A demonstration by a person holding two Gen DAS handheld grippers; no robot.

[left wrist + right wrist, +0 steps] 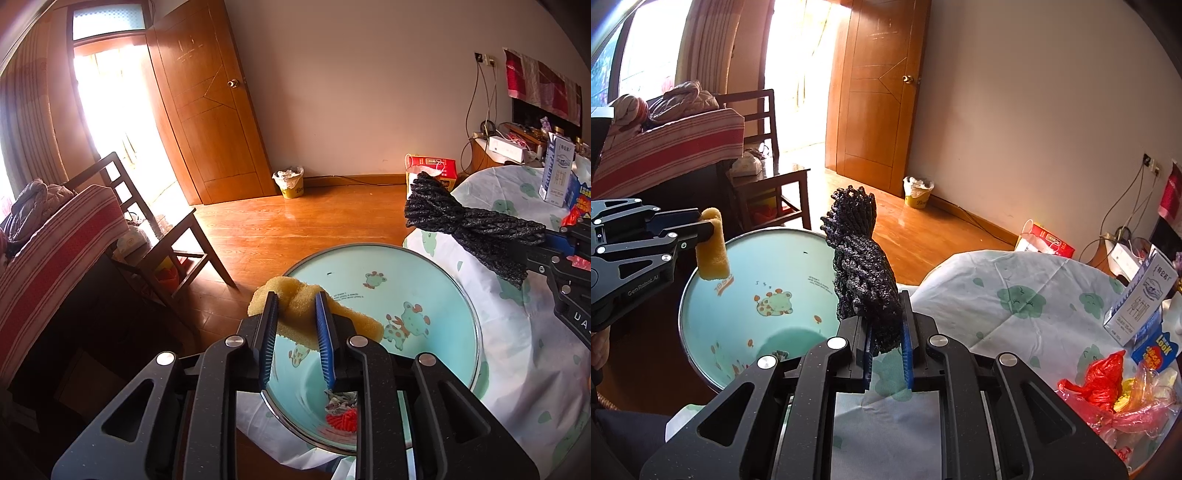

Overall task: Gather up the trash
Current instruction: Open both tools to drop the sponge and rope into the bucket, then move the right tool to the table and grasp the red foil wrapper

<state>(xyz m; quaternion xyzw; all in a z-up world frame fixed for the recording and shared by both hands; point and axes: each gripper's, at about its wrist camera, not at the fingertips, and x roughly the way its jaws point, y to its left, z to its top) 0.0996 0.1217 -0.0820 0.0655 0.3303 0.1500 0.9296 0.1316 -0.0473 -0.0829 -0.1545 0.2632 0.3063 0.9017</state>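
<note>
**Both grippers loaded over the basin: release step pending**

Left side. The left gripper [297, 314] holds a piece of yellow sponge [301, 301] crosswise between its blue pads, with the jaws set narrow and foam bulging out on either side of them. In the right wrist view the same sponge [713, 245] hangs from the fingertips just above the near rim of the round basin [701, 280], a pale green bowl printed with cartoon animals. The grip looks light; whether the pads still press firmly cannot be told.

Centre. The basin sits at the edge of the table, on a white cloth with green prints [1015, 295]. Scraps already lie in its bottom: a crumpled paper wad [341, 400] and a red knobbly piece [345, 422] touching it. This suggests the basin serves as the collecting vessel.

Right side. The right gripper [886, 332] is clamped tight on a bundle of black foam netting [864, 266], which stands up and forward from the jaws, above the cloth beside the basin.

Further right, more litter remains on the table: a red plastic bag [1097, 384] and a milk carton [1141, 299].

Judged step: depositing. The sponge needs only a release over the basin. The netting should first be carried leftward over the rim, then dropped.
</note>
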